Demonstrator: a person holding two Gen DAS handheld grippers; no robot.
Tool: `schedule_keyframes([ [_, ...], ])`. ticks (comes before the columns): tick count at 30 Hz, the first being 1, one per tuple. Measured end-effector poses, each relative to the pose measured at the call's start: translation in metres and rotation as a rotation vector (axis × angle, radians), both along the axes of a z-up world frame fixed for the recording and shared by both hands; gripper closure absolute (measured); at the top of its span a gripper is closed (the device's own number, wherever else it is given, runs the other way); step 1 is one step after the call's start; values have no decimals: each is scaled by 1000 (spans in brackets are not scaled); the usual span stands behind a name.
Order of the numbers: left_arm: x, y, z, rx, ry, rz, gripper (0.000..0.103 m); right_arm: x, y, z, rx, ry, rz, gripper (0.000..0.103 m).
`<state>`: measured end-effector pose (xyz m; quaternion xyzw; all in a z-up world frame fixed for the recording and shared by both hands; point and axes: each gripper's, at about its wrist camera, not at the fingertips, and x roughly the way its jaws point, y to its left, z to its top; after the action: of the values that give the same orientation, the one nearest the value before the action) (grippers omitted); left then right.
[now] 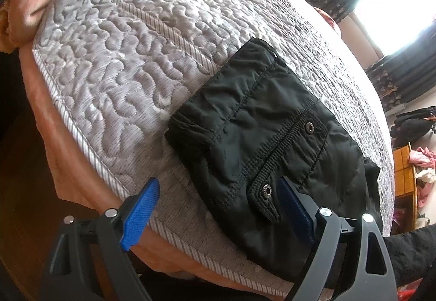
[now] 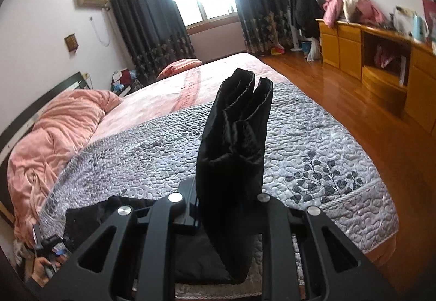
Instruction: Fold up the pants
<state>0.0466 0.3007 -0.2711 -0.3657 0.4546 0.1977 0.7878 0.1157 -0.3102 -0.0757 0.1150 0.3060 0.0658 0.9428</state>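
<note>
Black pants (image 1: 261, 137) lie on the grey quilted bedspread (image 1: 114, 61), waistband with two metal snaps toward me. My left gripper (image 1: 218, 208) is open over the bed's near edge; its right blue pad (image 1: 293, 208) touches the waistband, its left pad (image 1: 141, 213) is over the bedspread. My right gripper (image 2: 229, 208) is shut on the pants' leg ends (image 2: 237, 143), which stand up between its jaws above the bed. The rest of the pants (image 2: 152, 241) lies below it.
A pink blanket (image 2: 51, 132) is bunched at the head of the bed. A wooden dresser (image 2: 381, 55) with clothes on it stands along the right wall beyond a wood floor (image 2: 340, 99). Dark curtains (image 2: 147, 17) flank a bright window.
</note>
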Motion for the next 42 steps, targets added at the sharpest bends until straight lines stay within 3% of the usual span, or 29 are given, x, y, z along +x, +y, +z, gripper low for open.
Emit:
schedule_keyframes([
  [18, -1, 1, 0, -1, 1, -1, 15, 4, 75, 0, -230, -26, 93, 85],
  [42, 2, 7, -3, -28, -14, -9, 14, -2, 180, -35, -485, -19, 238, 85],
])
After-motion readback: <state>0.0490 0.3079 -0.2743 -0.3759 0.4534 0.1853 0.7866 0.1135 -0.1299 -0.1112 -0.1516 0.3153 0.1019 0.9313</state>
